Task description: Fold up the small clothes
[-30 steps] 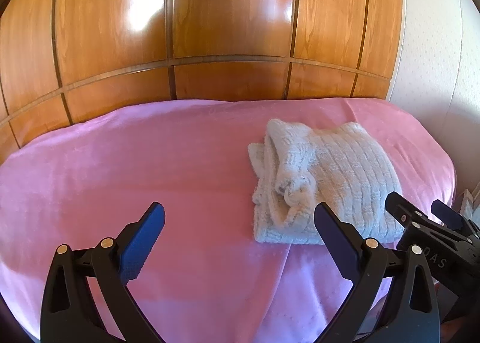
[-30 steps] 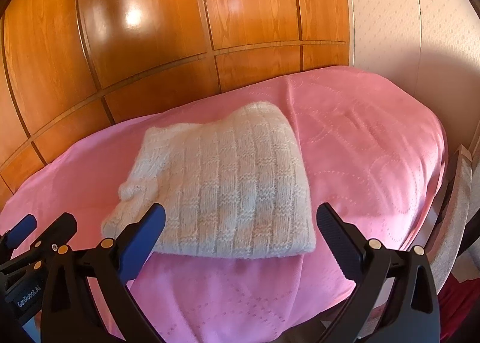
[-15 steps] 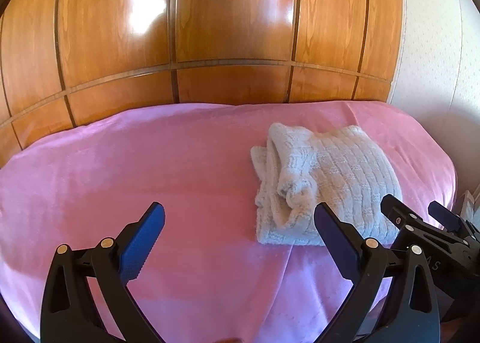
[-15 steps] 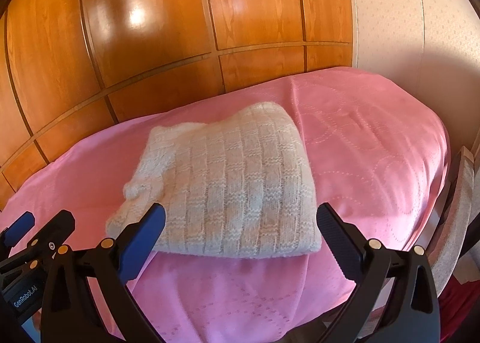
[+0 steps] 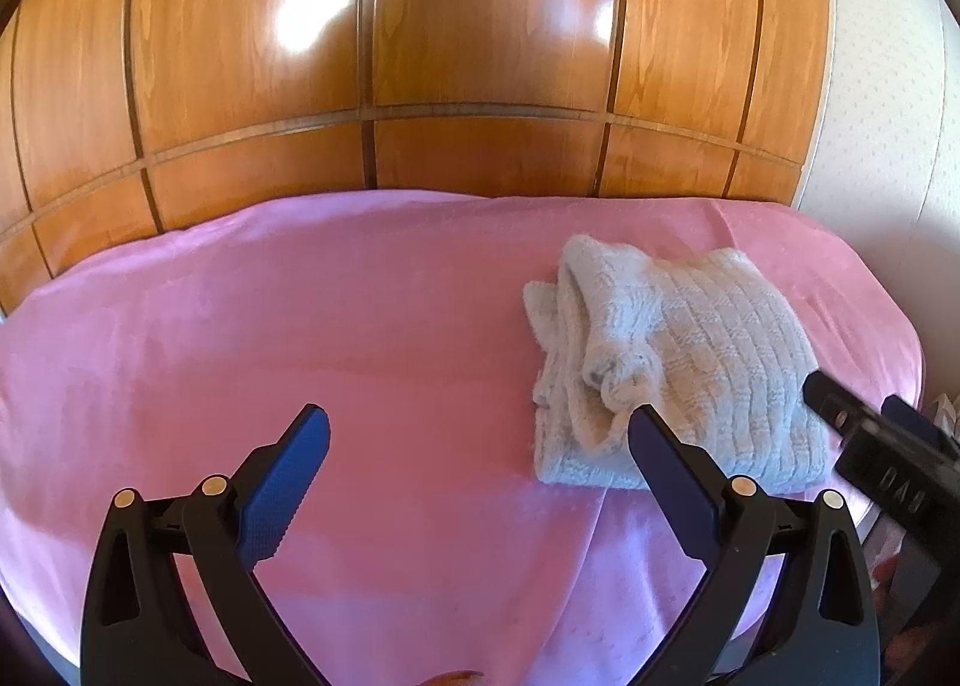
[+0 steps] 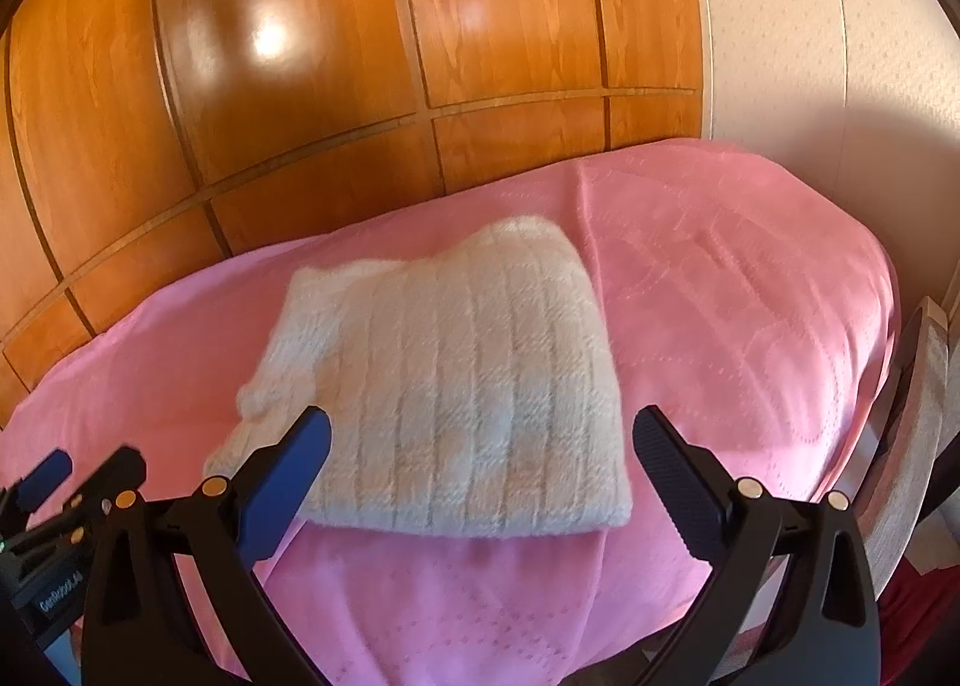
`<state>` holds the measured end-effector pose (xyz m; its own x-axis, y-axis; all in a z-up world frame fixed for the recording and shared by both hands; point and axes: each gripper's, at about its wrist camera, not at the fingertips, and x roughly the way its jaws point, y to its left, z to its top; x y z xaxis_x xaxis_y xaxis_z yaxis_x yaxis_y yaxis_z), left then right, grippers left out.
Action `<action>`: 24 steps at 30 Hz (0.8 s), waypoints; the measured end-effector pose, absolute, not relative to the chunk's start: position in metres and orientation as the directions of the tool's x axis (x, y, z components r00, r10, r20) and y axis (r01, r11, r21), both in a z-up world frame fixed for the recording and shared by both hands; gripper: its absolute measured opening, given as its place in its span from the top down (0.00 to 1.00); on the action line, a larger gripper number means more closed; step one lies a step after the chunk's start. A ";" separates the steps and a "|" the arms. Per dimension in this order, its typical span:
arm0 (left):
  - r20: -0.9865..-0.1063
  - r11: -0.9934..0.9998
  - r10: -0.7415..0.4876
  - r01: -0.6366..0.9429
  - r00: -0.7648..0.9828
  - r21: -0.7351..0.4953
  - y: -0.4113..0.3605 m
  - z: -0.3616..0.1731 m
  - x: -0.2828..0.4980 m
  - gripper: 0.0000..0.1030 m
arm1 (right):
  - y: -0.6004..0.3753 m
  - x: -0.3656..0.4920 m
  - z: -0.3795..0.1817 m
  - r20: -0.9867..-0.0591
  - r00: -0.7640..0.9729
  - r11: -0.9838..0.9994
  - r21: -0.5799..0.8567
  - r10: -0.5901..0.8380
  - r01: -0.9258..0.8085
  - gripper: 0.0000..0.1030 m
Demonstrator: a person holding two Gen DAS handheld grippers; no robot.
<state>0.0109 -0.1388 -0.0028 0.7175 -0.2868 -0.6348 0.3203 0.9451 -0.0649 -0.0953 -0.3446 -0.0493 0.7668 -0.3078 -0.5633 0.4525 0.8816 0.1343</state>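
**Folded knit on pink bed: both grippers clear**

Wooden panelling [image 5: 420,56]: glossy orange-brown, grooved into panels, rising directly behind the bed's far edge; window glare reflected. Pale textured wall [image 6: 810,56] adjoining at the right.

Bed [image 5: 300,326]: covered in a pink spread with a faint stitched pattern and a soft crease running toward the near edge. Nothing else lying on it in view.

Knit garment [image 6: 468,386]: cream, ribbed, already folded into a compact rectangle, resting flat toward the bed's right side, nearer the near edge than the far one. Bunched layers and a rolled end showing along its left side [image 5: 612,374].

Left gripper [image 5: 477,446]: fingers spread wide, holding nothing, over bare spread just left of the garment.

Right gripper [image 6: 480,446]: fingers spread wide, empty, straddling the garment's near edge from above without evident contact.

Step in hand, judged: fold essentially complete. For a tidy finish, advisable to tuck or flatten the bunched left side, pressing lightly to avoid dragging the loose knit or rucking the spread beneath.
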 end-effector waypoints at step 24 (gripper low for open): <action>-0.714 0.966 -0.200 0.256 0.671 -0.030 -0.135 -0.035 0.054 0.04 | -0.581 0.039 -0.137 -0.773 0.426 0.694 -0.025 -0.470 0.720 0.02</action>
